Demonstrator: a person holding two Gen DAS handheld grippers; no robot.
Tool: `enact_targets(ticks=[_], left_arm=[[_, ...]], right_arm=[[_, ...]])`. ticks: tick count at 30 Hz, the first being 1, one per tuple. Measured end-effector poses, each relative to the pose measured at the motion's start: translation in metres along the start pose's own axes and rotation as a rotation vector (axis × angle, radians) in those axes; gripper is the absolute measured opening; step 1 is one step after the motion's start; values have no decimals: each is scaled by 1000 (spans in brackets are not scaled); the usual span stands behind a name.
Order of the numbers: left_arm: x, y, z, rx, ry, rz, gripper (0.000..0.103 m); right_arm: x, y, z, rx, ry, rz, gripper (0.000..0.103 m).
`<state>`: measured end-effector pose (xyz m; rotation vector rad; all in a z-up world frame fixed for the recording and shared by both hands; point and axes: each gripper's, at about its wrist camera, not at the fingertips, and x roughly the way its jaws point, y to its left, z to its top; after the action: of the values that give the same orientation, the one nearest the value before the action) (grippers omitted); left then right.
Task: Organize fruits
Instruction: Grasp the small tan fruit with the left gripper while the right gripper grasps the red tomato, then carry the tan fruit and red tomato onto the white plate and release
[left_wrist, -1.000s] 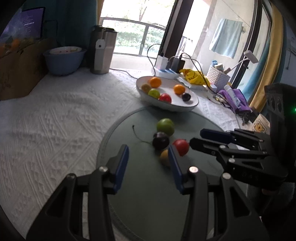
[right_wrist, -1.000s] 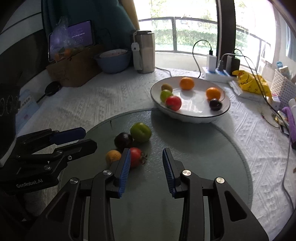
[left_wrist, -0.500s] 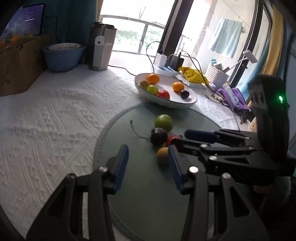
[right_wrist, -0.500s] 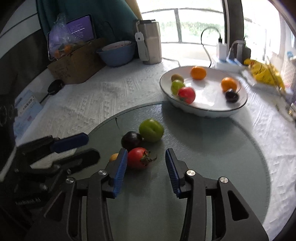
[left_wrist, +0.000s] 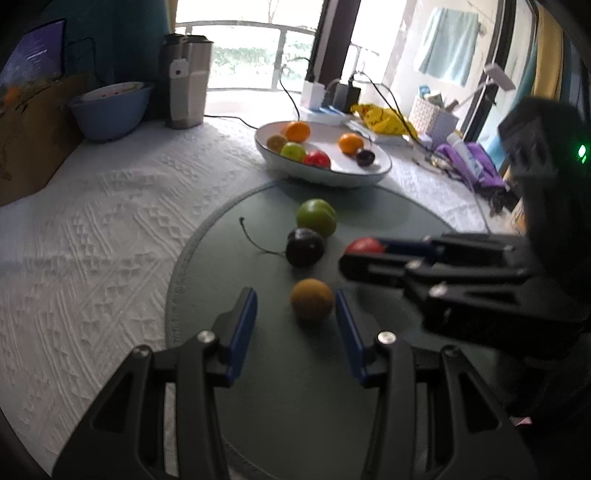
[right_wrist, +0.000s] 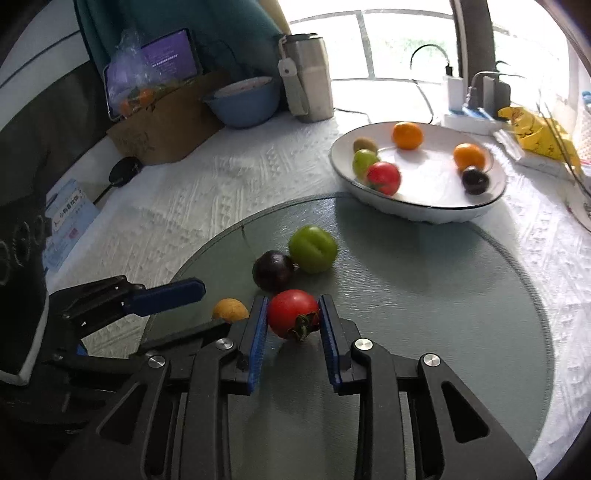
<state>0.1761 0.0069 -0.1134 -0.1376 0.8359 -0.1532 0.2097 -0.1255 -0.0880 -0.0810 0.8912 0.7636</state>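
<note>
On the round grey-green mat (right_wrist: 424, 295) lie a green fruit (right_wrist: 312, 249), a dark plum (right_wrist: 273, 270), a red tomato (right_wrist: 293, 318) and a small yellow-brown fruit (left_wrist: 312, 299). My right gripper (right_wrist: 293, 314) has closed its blue pads against both sides of the tomato, which rests on the mat. My left gripper (left_wrist: 295, 314) is open, with the yellow-brown fruit between its fingers, nearer the right one. A white bowl (right_wrist: 417, 210) behind the mat holds several fruits: oranges, a green one, a tomato, a plum, a kiwi.
On the white tablecloth at the back stand a steel flask (right_wrist: 308, 77), a blue bowl (right_wrist: 243, 101) and a cardboard box (right_wrist: 162, 125). Chargers, cables and a yellow bag (right_wrist: 535, 129) lie at the far right.
My right gripper moved forward and left and closed its pads around the tomato. My left gripper advanced so that the yellow-brown fruit sits between its open fingers.
</note>
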Motion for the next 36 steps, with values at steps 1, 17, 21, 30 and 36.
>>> enact_targets(ticks=[1, 17, 21, 30, 36], left_arm=[[1, -2, 0, 9, 6, 4, 46], [5, -26, 7, 89, 28, 16, 26], [3, -30, 13, 94, 17, 13, 26], [2, -39, 33, 113, -6, 4, 26], [8, -44, 50, 126, -22, -5, 26]], right_arm=[[-2, -1, 0, 2, -4, -4, 30], [-25, -22, 2, 19, -61, -27, 30], [-27, -28, 5, 22, -69, -32, 30], [-34, -41, 15, 31, -93, -44, 30], [-37, -54, 25, 41, -106, -50, 30]])
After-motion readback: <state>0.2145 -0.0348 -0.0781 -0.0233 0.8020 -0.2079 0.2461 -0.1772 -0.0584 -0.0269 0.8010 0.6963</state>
